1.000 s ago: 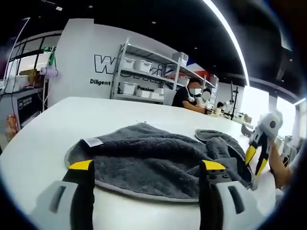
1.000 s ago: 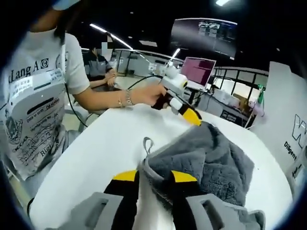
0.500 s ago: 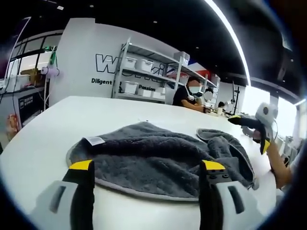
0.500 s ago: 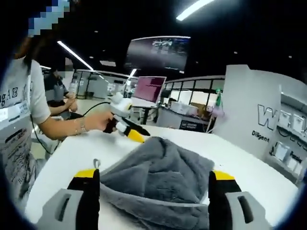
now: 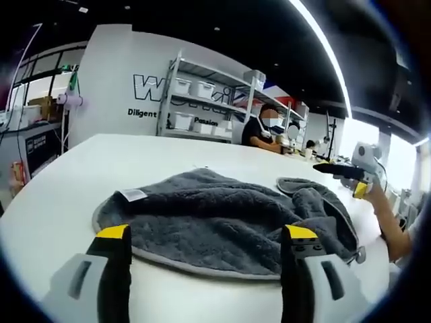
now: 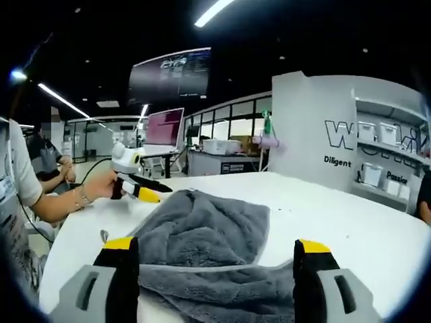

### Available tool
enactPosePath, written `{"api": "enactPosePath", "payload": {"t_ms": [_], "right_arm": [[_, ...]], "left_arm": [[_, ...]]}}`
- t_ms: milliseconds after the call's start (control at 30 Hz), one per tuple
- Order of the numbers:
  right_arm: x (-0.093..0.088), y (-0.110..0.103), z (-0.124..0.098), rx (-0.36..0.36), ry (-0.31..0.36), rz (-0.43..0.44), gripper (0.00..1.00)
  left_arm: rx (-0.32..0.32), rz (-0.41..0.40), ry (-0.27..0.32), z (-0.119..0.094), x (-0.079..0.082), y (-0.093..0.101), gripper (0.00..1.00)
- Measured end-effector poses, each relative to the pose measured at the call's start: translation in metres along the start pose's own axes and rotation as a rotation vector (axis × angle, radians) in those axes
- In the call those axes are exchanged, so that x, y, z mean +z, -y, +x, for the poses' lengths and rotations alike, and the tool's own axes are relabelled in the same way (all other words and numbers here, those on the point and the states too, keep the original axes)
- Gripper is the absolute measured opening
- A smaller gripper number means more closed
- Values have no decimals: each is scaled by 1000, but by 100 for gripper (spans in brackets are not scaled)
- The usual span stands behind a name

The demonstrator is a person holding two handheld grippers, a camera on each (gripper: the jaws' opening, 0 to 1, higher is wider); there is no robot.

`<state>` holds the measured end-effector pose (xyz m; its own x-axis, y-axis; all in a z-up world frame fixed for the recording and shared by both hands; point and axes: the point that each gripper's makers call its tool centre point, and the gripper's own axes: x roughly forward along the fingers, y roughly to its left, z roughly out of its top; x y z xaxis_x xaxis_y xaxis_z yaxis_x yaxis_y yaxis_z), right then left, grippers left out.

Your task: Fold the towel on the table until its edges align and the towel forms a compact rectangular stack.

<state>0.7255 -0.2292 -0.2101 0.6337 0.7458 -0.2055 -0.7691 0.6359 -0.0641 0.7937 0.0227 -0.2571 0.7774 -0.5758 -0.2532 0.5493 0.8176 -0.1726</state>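
A grey towel (image 5: 215, 219) lies crumpled on the white table (image 5: 60, 188), partly doubled over, with a white label (image 5: 133, 196) at its near left corner. My left gripper (image 5: 207, 234) is open, its jaws wide apart just in front of the towel's near edge and holding nothing. The right gripper (image 5: 340, 171), held in a hand, hovers past the towel's right end. In the right gripper view my right gripper (image 6: 215, 245) is open above the towel (image 6: 202, 232), which lies folded in two layers. The left gripper (image 6: 138, 188) sits beyond the towel's far left side.
A person's forearm with a bracelet (image 6: 81, 196) reaches over the table edge. Shelves with white bins (image 5: 202, 101) and a seated person (image 5: 264, 131) lie behind the table. A monitor (image 6: 165, 126) and a lettered white wall (image 6: 323, 128) stand further off.
My right gripper has opened and let go of the towel corner it held. It has swung round and lifted off the towel. The left gripper has hardly moved.
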Motion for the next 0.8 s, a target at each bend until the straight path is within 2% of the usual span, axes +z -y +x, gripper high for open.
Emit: {"api": "enactPosePath", "payload": {"t_ms": [433,600,800], "right_arm": [[4,6,-7,-16,32,45,99],[-1,11,-6,-28,19,59,99],[1,12,-9,-30,34,71,99]], "left_arm": [[-24,72,12,6,5,6,99],[-28,30,31,10,20,2,99],[-37,86,7,24,37,11,99]]}}
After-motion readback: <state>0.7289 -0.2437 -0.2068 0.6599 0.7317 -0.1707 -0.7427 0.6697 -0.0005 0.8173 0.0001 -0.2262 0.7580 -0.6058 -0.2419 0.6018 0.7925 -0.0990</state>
